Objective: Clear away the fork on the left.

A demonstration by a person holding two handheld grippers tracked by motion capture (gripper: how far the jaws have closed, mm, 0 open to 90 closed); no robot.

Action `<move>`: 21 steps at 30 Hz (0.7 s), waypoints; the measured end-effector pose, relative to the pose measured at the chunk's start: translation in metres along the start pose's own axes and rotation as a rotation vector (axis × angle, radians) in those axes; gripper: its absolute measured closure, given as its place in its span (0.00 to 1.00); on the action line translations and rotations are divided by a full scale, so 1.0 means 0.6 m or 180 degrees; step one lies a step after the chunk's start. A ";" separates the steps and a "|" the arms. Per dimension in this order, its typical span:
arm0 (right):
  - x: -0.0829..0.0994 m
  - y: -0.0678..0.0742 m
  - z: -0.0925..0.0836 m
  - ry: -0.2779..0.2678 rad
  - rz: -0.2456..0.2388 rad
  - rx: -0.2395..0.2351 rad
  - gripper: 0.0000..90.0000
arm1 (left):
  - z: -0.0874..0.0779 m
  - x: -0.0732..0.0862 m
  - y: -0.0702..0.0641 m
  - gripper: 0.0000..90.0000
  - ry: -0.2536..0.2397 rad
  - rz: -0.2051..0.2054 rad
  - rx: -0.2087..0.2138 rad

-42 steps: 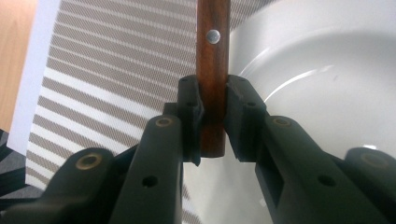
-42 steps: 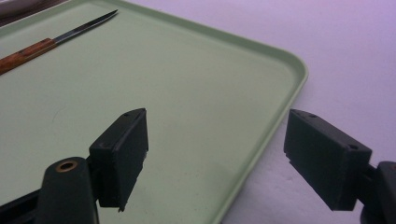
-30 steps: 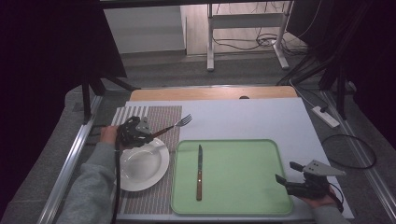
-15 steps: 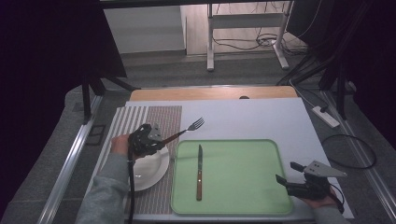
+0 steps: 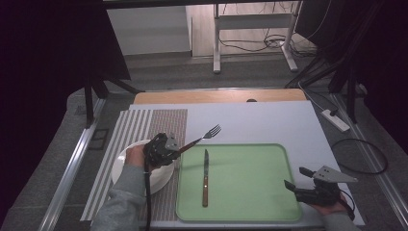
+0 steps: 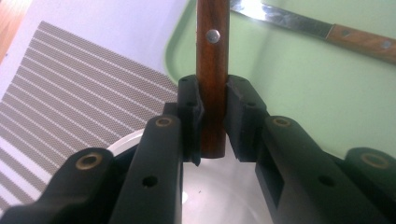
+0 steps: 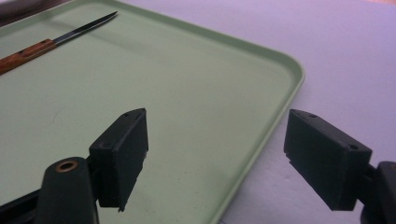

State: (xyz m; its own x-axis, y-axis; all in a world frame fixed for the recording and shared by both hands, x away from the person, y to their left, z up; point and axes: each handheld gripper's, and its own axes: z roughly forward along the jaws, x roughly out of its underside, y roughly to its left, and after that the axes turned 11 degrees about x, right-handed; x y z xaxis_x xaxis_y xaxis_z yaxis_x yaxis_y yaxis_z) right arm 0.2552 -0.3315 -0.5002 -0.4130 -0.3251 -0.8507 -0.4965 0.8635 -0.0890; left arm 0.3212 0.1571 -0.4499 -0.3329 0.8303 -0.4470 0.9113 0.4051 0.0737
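1. High view: left gripper [image 5: 179,150] over the white round plate [image 5: 124,161] near the desk's left front part, clamped on the brown wooden handle of a metal fork [image 5: 202,137]. Fork lifted, tines toward the far edge, raised above the desk just beyond the far left corner of the flat light green rectangular tray [image 5: 250,178]. Wood-handled table knife [image 5: 205,177] lying in the tray's left part, blade toward the far edge. Striped grey woven placemat [image 5: 144,132] under the plate, along the desk's left edge. Right gripper [image 5: 296,179] at the tray's front right corner, held by a hand [image 5: 332,204] at the desk's front right corner, jaws apart with nothing between.

2. Left gripper view: both black jaws pressed against the fork [image 6: 212,70] handle near its end, one rivet visible above the pads. Plate [image 6: 219,196] rim below, placemat [image 6: 70,107] at left, tray [image 6: 289,93] beyond, knife [image 6: 327,30] lying across the top right.

3. Right gripper view: jaws spread wide, empty, hovering over the tray [image 7: 187,107] corner edge. Knife [image 7: 56,39] at top left, well apart from the jaws.
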 end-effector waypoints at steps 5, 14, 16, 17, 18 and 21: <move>0.000 0.000 0.000 0.0004 -0.0001 0.0002 0.25 | 0.009 -0.009 -0.010 0.84 -0.0050 0.0004 0.0033; 0.001 0.000 0.000 0.0008 0.0002 0.0004 0.25 | 0.030 -0.037 -0.024 0.84 -0.0111 0.0057 0.0091; 0.001 0.000 0.001 0.0009 0.0004 0.0004 0.25 | 0.034 -0.043 -0.027 0.84 -0.0106 0.0067 0.0086; 0.001 -0.001 0.001 0.0008 0.0007 0.0004 0.25 | 0.036 -0.046 -0.029 0.84 -0.0111 0.0073 0.0089; 0.001 -0.001 0.001 0.0008 0.0007 0.0005 0.25 | 0.038 -0.048 -0.030 0.84 -0.0108 0.0086 0.0095; 0.001 0.000 0.001 0.0008 0.0002 0.0008 0.25 | 0.044 -0.055 -0.034 0.84 -0.0108 0.0102 0.0103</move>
State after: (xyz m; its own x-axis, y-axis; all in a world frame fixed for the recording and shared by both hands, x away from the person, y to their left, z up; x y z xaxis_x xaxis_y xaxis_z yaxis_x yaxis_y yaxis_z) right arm 0.2554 -0.3317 -0.5006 -0.4153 -0.3256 -0.8494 -0.4942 0.8647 -0.0899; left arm 0.3197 0.1115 -0.4602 -0.2955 0.8290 -0.4748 0.9289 0.3654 0.0599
